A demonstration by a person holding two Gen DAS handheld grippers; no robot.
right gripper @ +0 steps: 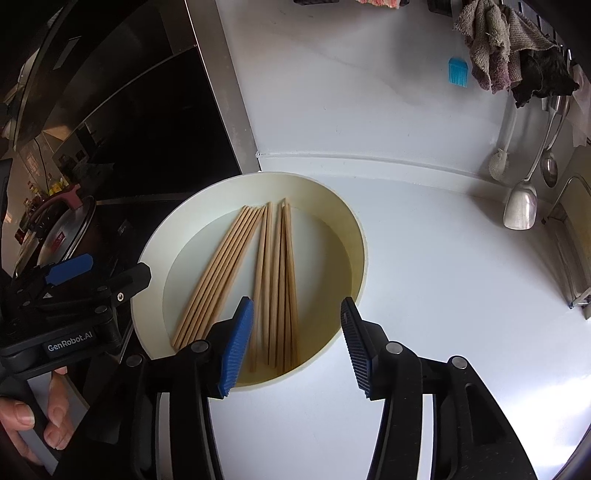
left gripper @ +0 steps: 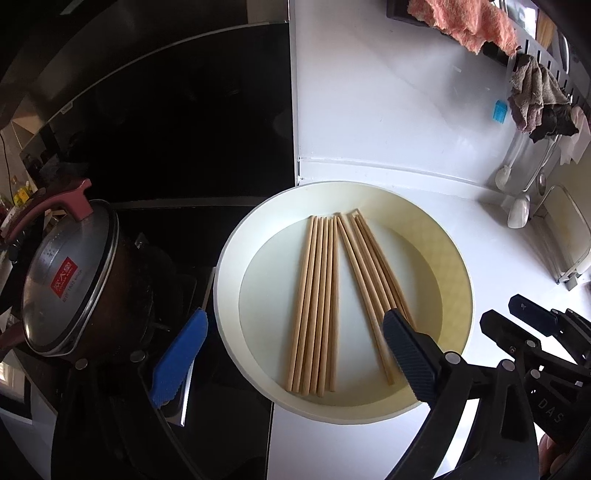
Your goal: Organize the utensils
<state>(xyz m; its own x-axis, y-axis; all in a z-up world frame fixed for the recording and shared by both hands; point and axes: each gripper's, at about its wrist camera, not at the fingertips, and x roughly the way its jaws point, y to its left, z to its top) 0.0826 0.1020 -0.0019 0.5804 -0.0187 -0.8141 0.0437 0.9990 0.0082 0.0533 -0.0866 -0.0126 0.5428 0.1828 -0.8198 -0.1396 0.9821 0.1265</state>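
Our left gripper point(left gripper: 295, 354) gapes wide, our right gripper point(right gripper: 299, 343) half spread, both empty; their fingers hide some chopstick ends. Chopsticks point(left gripper: 325, 302) lie in the cream plate point(left gripper: 458, 280) at the counter's point(left gripper: 498, 258) stove-side edge.

So off to the left of the white desk point(left gripper: 369, 122) there's a black stovetop point(left gripper: 177, 122) with a lidded pot point(left gripper: 70, 280) on it, red sticker on the glass lid. Along the desk's far right edge, rags hang from a rail: a pink one point(left gripper: 465, 22) and a grey-brown one point(right gripper: 495, 40). Below those hang a metal spatula point(right gripper: 521, 206) and a ladle point(right gripper: 549, 166), with a small blue brush point(right gripper: 458, 72) left of the grey rag.
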